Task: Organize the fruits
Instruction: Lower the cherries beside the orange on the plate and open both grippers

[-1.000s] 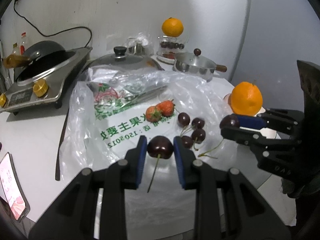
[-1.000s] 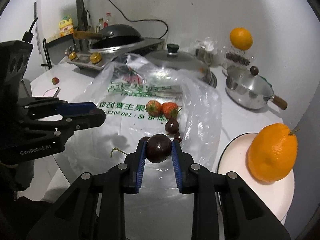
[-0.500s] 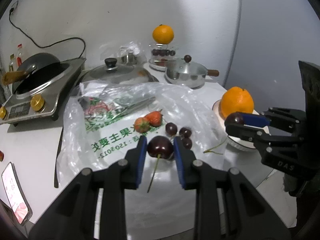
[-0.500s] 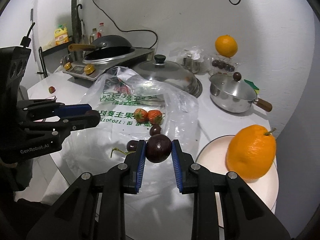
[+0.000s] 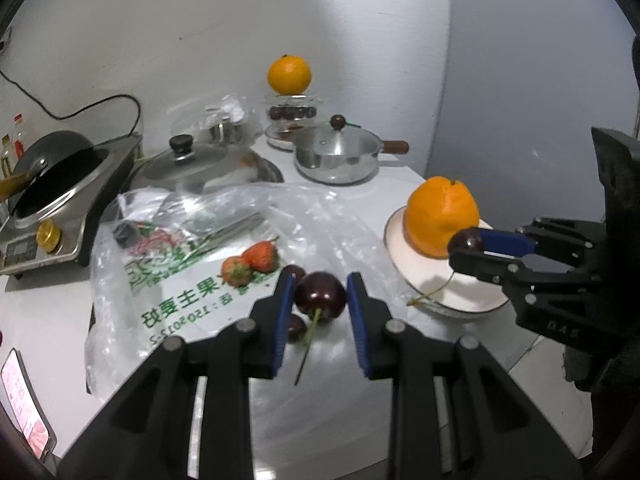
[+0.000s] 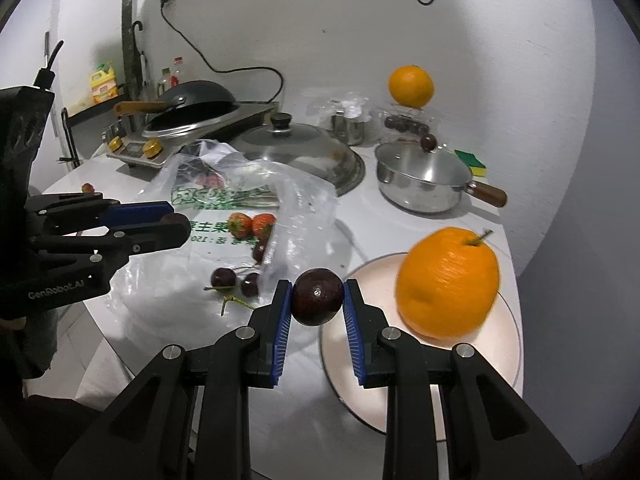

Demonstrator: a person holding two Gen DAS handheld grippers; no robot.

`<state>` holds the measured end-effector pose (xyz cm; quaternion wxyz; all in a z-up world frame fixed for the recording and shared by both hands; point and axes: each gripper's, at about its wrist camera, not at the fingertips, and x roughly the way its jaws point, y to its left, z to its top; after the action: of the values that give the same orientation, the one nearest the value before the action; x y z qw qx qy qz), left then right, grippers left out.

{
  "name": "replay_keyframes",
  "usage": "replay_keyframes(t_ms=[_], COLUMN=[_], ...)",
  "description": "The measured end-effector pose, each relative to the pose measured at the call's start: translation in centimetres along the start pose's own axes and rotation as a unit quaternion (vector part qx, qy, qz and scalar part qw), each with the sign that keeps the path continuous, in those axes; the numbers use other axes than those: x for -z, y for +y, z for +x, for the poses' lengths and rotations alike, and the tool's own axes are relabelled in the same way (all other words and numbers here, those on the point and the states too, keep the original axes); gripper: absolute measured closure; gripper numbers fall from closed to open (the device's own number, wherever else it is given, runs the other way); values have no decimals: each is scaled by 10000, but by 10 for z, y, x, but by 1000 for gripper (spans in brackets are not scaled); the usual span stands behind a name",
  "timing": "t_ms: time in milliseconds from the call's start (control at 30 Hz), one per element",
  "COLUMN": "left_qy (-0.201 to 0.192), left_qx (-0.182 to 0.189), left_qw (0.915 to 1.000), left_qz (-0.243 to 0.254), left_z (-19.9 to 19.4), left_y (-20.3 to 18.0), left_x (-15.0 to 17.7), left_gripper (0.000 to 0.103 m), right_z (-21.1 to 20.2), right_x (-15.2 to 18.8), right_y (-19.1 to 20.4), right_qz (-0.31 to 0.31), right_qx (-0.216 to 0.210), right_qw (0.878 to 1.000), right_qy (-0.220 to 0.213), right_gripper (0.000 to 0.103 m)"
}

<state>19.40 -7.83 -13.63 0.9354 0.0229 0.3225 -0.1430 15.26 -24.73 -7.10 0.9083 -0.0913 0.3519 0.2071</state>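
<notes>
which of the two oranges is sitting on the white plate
The large orange nearest the right claw, resting on the white plate. The other orange is perched at the back by the wall, on a clear container of dark fruit.

Your left gripper [image 5: 320, 300] reaches up from the bottom centre of its own view, angled downward, its blue-padded jaws pinched on a dark cherry [image 5: 320, 295] whose stem hangs below. Your right gripper [image 6: 316, 298] sits the same way in its view, clamped on a second cherry [image 6: 317, 297]. Each shows in the other's picture: the right at the right edge, the left at the left edge, tips pointing inward.
</notes>
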Motion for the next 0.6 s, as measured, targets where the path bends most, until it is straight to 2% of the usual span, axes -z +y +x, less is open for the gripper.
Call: replay_keyframes(t_ms=[600], left_qy=[123], left_qx=[300], left_qw=[9990], left_qz=[311], left_z=[25], left_y=[-51], left_x=[-13], left_gripper=[75], right_z=[-12], right_x=[24], right_y=[-49], right_qz=[300], right_qx=[241], right_qw=[9992], right_qy=[69], right_gripper=[75])
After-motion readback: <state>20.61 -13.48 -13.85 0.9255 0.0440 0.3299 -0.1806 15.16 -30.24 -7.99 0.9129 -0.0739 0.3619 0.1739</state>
